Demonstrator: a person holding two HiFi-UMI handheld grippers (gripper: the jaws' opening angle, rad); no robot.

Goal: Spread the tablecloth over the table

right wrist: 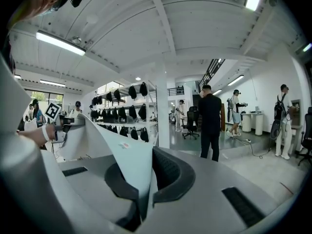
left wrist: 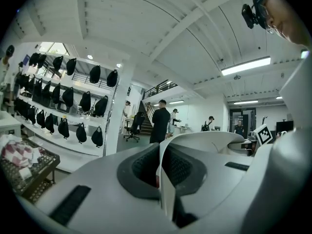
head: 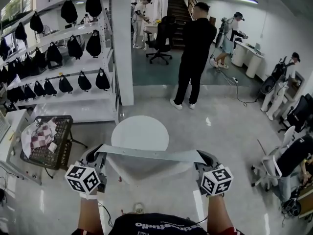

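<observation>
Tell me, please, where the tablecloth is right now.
In the head view the tablecloth stretches between the left gripper and right gripper, overlapping the round table's near edge.

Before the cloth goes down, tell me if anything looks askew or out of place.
Nothing stands out. The tablecloth is stretched taut between the left gripper and right gripper, both shut on its edge, just short of the round table.

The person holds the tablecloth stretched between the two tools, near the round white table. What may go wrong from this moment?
1. The left tool and the right tool each pinch only a thin edge of the tablecloth, so a hard pull might slip it free.
2. The round table is mostly uncovered and the cloth hangs at its near side, so it may land off-centre.
</observation>
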